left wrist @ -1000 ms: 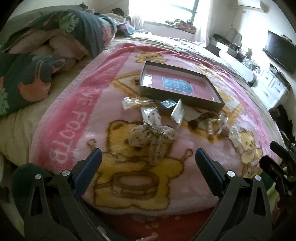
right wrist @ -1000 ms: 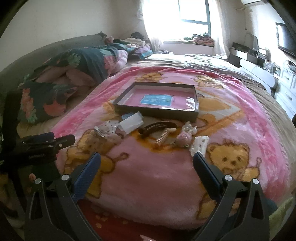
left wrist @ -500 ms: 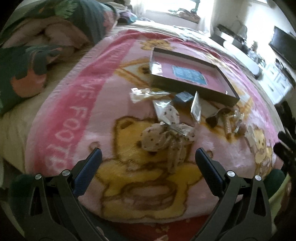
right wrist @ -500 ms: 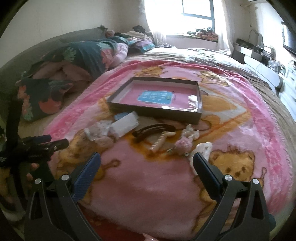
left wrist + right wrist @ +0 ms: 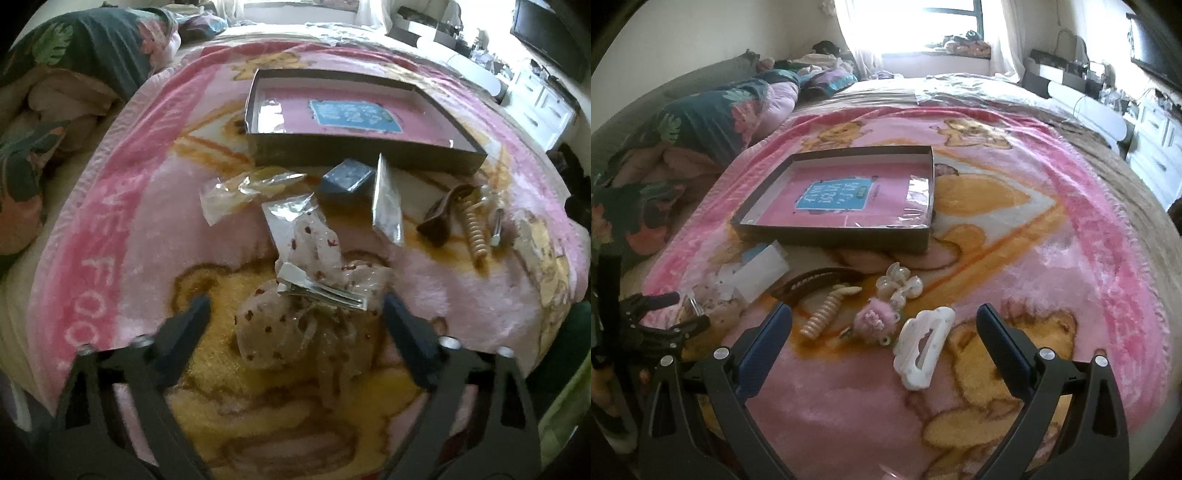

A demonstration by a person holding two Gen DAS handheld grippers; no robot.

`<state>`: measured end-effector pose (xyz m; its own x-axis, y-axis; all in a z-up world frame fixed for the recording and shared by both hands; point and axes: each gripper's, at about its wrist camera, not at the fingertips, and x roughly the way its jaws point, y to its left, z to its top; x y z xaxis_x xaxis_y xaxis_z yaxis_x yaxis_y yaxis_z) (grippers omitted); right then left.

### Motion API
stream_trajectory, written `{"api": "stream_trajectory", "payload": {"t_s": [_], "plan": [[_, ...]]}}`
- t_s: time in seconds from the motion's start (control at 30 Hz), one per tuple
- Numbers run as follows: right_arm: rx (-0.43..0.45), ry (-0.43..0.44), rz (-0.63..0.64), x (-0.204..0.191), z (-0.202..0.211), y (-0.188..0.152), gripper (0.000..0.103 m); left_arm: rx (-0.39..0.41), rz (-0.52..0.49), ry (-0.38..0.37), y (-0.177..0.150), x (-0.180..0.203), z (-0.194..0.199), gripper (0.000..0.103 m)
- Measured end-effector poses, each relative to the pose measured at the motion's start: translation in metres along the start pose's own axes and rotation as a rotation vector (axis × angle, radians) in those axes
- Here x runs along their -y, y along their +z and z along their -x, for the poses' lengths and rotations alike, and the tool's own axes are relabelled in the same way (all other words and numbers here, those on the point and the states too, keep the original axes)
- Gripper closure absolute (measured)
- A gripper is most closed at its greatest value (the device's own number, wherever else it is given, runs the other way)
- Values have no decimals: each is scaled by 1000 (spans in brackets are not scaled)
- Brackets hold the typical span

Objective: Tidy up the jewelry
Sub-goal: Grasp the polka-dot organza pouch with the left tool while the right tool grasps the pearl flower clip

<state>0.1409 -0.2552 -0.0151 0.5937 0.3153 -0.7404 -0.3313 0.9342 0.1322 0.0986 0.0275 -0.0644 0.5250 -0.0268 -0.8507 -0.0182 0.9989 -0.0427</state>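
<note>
A shallow dark box with a pink floor lies on the pink bear blanket; it also shows in the right wrist view. My left gripper is open, its fingers on either side of a spotted fabric bow with a metal clip. My right gripper is open just before a white claw clip, a pink fuzzy clip, a cream spiral clip and a dark brown hair clip. The left gripper shows at the left of the right wrist view.
Small plastic bags, a small blue box and a silvery packet lie in front of the dark box. A rumpled floral duvet is on the left. White drawers stand at the right.
Both grippers have moved forward and lower towards the items on the blanket. The left gripper now straddles the spotted bow; the right one is close to the white claw clip.
</note>
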Motion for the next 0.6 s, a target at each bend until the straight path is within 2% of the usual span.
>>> {"api": "stream_trajectory", "payload": {"t_s": [0.13, 0.2, 0.27, 0.3, 0.43, 0.6], "plan": [[-15, 28, 2, 4, -13, 5, 5, 8, -18, -12, 0, 1, 0, 57], [-30, 31, 4, 7, -25, 10, 9, 25, -21, -27, 0, 1, 4, 69], [-68, 58, -11, 10, -39, 14, 17, 47, -19, -35, 2, -1, 9, 74], [-94, 69, -27, 13, -48, 16, 18, 54, -20, -32, 3, -1, 11, 79], [-173, 91, -80, 21, -81, 17, 33, 85, -8, -48, 9, -5, 20, 82], [-212, 126, -154, 30, -102, 15, 47, 109, 0, -60, 17, -6, 30, 82]]}}
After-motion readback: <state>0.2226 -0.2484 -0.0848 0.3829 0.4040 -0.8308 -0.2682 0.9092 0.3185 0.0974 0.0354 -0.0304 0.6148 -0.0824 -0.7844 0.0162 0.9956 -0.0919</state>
